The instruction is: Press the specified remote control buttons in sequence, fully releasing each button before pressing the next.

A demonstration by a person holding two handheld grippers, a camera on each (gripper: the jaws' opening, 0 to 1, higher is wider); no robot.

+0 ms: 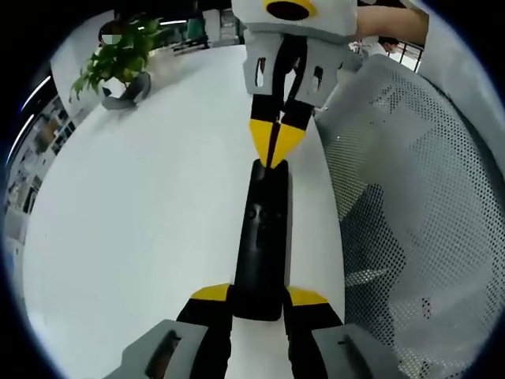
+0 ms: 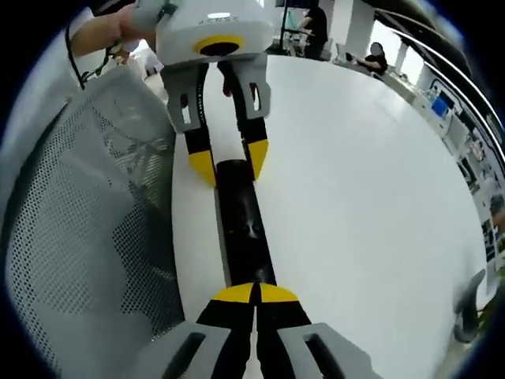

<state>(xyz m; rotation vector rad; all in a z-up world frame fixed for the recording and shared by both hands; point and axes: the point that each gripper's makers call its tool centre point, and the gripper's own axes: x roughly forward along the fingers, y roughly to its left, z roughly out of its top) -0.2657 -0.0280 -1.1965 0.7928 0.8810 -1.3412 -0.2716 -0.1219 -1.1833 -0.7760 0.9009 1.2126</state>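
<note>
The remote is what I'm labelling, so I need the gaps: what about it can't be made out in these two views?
- Remote near end: left gripper view, hidden between the left gripper jaws.
- Button markings: both views, too small and dark.
- Which button the shut right gripper touches: right gripper view, its tips cover that end.

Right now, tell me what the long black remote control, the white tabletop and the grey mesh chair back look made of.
Long black remote control: likely plastic, semi-gloss, with soft highlights along its body. White tabletop: smooth matt surface, probably laminate; no grain shows. Grey mesh chair back: perforated fabric mesh, its holes letting dark show through.
</note>
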